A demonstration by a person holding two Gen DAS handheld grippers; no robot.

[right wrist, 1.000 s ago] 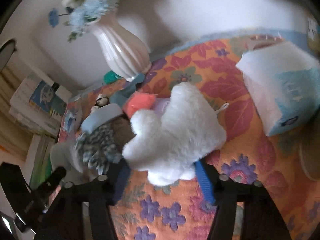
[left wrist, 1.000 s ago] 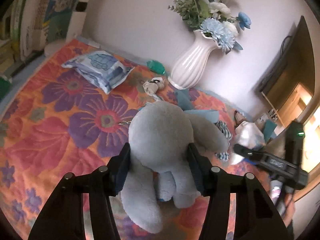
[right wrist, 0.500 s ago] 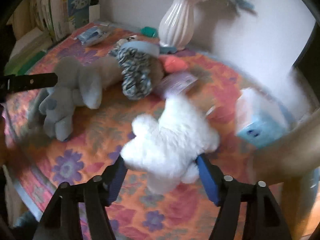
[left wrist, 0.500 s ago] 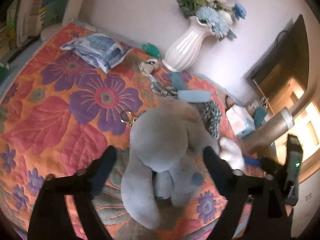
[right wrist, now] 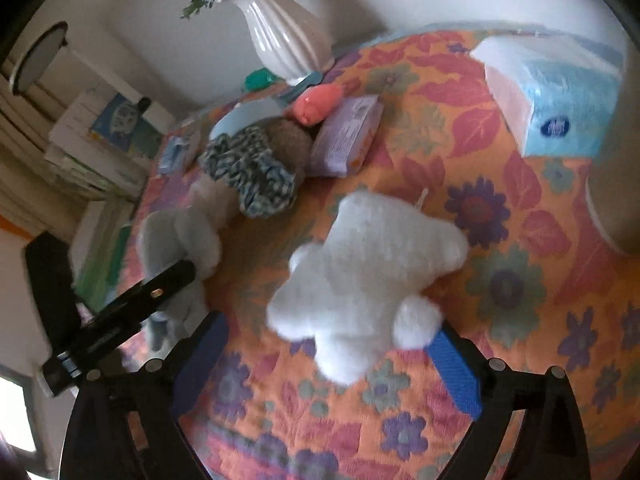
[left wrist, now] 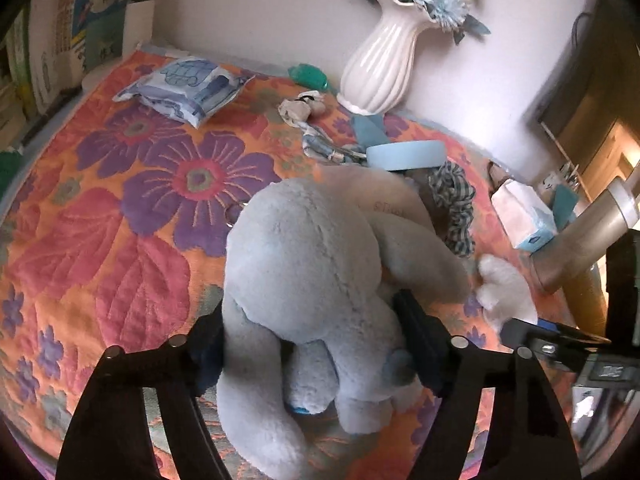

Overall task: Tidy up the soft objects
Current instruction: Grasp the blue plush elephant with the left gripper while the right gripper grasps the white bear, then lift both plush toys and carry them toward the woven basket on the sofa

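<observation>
A grey-blue plush toy (left wrist: 316, 280) lies on the flowered cloth (left wrist: 132, 216). My left gripper (left wrist: 316, 344) straddles its lower body, with the pads touching its sides. The toy also shows in the right wrist view (right wrist: 176, 248). A white plush toy (right wrist: 368, 280) lies on the cloth in front of my right gripper (right wrist: 328, 348), whose jaws are wide open on either side of it, the left pad clear of the plush. The white toy also shows in the left wrist view (left wrist: 504, 292). A checked fabric piece (right wrist: 252, 172) lies behind the toys.
A white vase (left wrist: 384, 68) with blue flowers stands at the back wall. A tissue box (right wrist: 556, 96), a purple packet (right wrist: 348, 136), a pink toy (right wrist: 316, 102), a blue tape roll (left wrist: 404, 154) and a wipes pack (left wrist: 188, 88) lie around. Books (left wrist: 56, 28) stand at left.
My right gripper has opened and let go of the white plush, which now rests on the cloth. My left gripper opened half a second ago and has closed back around the grey plush.
</observation>
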